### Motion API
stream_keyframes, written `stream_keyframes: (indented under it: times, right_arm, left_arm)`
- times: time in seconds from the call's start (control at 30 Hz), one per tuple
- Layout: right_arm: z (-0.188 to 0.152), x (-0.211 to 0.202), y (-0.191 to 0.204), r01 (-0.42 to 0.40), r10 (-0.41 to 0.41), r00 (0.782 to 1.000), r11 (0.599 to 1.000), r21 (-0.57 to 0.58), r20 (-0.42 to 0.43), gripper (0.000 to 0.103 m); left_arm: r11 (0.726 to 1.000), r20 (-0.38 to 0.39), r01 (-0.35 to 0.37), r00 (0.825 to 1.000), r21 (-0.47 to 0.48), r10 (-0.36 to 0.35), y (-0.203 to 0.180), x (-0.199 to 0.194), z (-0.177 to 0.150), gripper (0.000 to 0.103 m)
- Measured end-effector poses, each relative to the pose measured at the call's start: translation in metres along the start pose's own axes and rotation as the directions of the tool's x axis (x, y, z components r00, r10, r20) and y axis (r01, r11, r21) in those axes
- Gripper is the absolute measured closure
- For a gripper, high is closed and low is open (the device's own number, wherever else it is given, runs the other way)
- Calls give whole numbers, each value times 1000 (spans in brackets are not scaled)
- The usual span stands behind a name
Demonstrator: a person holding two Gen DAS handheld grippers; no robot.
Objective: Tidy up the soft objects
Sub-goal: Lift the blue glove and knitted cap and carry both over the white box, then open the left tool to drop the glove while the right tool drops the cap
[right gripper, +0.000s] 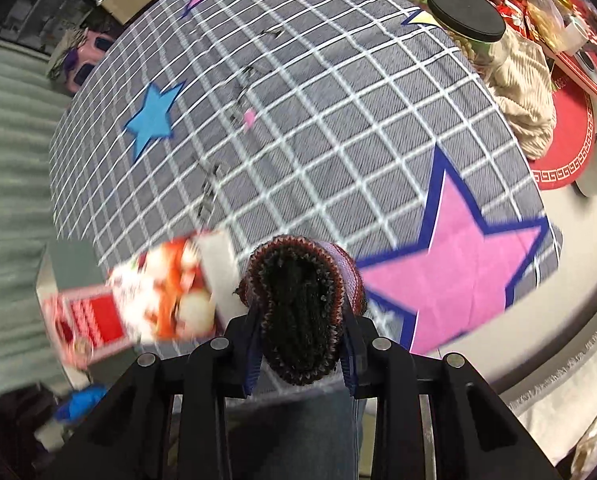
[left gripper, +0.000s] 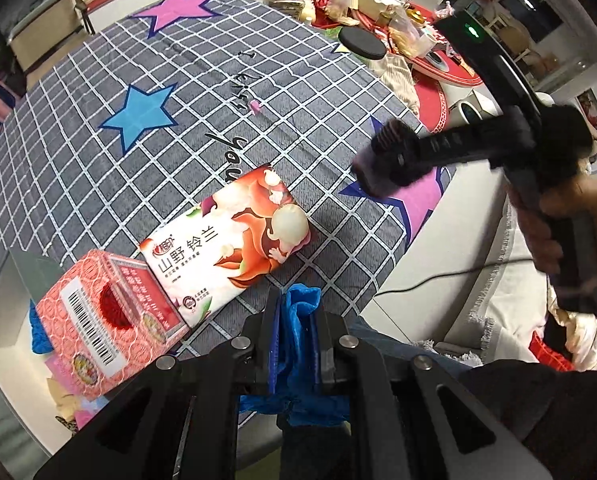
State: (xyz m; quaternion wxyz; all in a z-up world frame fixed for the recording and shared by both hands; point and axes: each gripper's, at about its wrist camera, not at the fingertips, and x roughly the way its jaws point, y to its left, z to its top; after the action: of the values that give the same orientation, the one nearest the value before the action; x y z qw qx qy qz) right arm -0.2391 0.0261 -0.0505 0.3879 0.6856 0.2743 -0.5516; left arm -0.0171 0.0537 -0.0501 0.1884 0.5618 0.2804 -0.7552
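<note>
Two soft items are being carried above the checked desk [right gripper: 338, 128].

A blue cloth [left gripper: 298, 320] is being pinched between the left gripper [left gripper: 296, 334] fingers, a knitted sock roll [right gripper: 302, 312] squeezed between the right gripper [right gripper: 300, 344] fingers; both look light, limp and compressible, best gripped mid-bundle.

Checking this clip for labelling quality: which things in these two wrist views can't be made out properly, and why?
- Blue soft cloth, left wrist view: lower part hidden by the left gripper clamped on it.
- Dark knitted item, right wrist view: its underside is hidden between the fingers of the right gripper.
- White-and-orange tissue pack, right wrist view: print motion-blurred.
- Red patterned box, left wrist view: small text unreadable.
</note>
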Motion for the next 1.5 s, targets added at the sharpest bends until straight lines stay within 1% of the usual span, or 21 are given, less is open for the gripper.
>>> stream_keyframes:
  times: [0.17,0.23,0.33,0.43,0.53,0.6,0.67,0.77,0.83,0.93,1.03,1.17,1.23,1.27,1.33,1.4,1.5]
  right_arm:
    - [-37,2,26,-22,21,1000,998,-54,-23,70]
    - [-46,6,36,-25,23,999,996,-84,-36,70]
    - [-62,8,55,-24,17,998,989,-145,-53,70]
    - [-75,11,77,-35,20,997,976,-217,-71,70]
    - [-88,12,104,-45,17,996,948,-315,-91,70]
    - [-95,10,124,-31,-2,997,918,-395,-83,70]
    - [-101,8,144,-17,-17,998,885,-466,-69,70]
    - [-106,3,168,-28,-10,998,846,-532,-68,70]
    - [-109,1,183,-32,-6,998,823,-568,-65,70]
    - [-112,-1,204,-46,4,998,792,-609,-70,70]
    - [-117,-3,226,-51,7,998,758,-651,-70,70]
    - [-123,-4,253,-59,14,997,714,-698,-70,70]
    - [-124,-4,265,-64,21,997,696,-715,-69,70]
    - [-124,-4,272,-65,24,997,687,-724,-67,70]
    - [-125,-4,284,-71,33,997,672,-737,-66,70]
    - [-125,-3,296,-73,37,997,659,-749,-65,70]
    - [-125,0,314,-79,42,997,644,-761,-68,70]
  left_arm:
    - [1000,33,-12,999,-13,13,7,-13,-16,90]
    - [1000,43,-20,999,-22,21,10,-17,-24,90]
    - [998,70,-44,996,-41,47,17,-27,-38,90]
    - [995,94,-57,993,-83,64,28,-37,-53,90]
    - [988,113,-63,990,-139,79,42,-45,-67,90]
    - [980,125,-67,988,-190,92,53,-50,-80,90]
    - [969,136,-73,985,-237,107,64,-56,-91,90]
    - [949,150,-77,980,-307,128,79,-63,-109,90]
    - [933,156,-82,977,-350,144,88,-68,-118,90]
    - [902,166,-84,972,-424,168,105,-74,-135,90]
    - [863,172,-83,966,-498,192,122,-80,-152,90]
    - [818,165,-95,960,-567,226,138,-85,-171,90]
    - [790,159,-99,957,-605,242,146,-88,-181,90]
    - [770,153,-102,956,-630,252,151,-89,-187,90]
    - [739,140,-108,954,-665,265,159,-89,-196,90]
    - [704,112,-127,953,-699,283,167,-87,-204,90]
    - [665,80,-153,949,-731,306,175,-86,-212,90]
